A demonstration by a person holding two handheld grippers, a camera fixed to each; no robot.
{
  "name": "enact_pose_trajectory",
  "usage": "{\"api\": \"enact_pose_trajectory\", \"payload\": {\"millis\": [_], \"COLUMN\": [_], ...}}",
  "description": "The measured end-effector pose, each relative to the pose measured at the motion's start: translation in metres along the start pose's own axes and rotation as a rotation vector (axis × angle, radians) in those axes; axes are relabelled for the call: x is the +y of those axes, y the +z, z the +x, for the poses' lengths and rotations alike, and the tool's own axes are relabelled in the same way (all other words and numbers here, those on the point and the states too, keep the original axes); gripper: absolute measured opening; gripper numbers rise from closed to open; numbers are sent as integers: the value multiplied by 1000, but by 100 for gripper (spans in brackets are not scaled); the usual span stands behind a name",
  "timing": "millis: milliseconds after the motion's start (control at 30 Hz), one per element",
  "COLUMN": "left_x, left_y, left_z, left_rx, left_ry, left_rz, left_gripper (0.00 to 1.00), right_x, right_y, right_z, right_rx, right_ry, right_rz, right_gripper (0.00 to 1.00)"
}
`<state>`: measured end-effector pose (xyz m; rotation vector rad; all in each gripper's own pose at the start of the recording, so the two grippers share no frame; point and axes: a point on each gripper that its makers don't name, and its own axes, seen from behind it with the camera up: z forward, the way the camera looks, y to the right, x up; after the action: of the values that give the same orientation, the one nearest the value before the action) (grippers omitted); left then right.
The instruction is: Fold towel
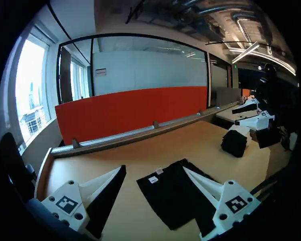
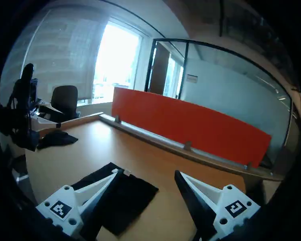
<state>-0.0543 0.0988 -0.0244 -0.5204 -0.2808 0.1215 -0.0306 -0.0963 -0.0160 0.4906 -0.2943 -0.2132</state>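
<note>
A black towel (image 1: 170, 197) lies folded flat on the wooden desk (image 1: 150, 148), with two small white tags near its far edge. In the left gripper view my left gripper (image 1: 154, 167) hangs open just above it, its right finger over the cloth and its left finger over bare wood. In the right gripper view the same kind of black towel (image 2: 126, 197) lies low and left. My right gripper (image 2: 148, 172) is open over its far right corner, with the left finger above the cloth. Neither gripper holds anything.
An orange divider (image 1: 130, 110) with a metal rail runs along the desk's far side. A crumpled black cloth pile (image 1: 234, 142) sits at the right, beside another white-fingered gripper (image 1: 255, 116). In the right gripper view a black cloth (image 2: 56, 138) lies far left, near an office chair (image 2: 66, 100).
</note>
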Motion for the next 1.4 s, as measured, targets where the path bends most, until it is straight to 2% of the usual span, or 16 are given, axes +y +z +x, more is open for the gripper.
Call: {"api": "enact_pose_trajectory", "payload": {"millis": [267,500,900,1400], "left_x": [6,18,34,50], "left_y": [9,19,35,43], "left_z": [-30,-57,-110,-175], "left_rx": [-55,-91,-167,-277], "left_ry": [31,46,61,84], "left_rz": [-20,-44,-81,-128], "left_gripper": [94,93,93,94], "right_x": [-16,-30,-50,-74], "right_y": [11,19,35,48], "right_z": [-33,-66,-119,-187], "right_rx": [-75,-125,-188,-296], "right_ry": [-13,-4,-7,-4], "right_rz": [57,88,118,158], "right_gripper": [100,100,100,100]}}
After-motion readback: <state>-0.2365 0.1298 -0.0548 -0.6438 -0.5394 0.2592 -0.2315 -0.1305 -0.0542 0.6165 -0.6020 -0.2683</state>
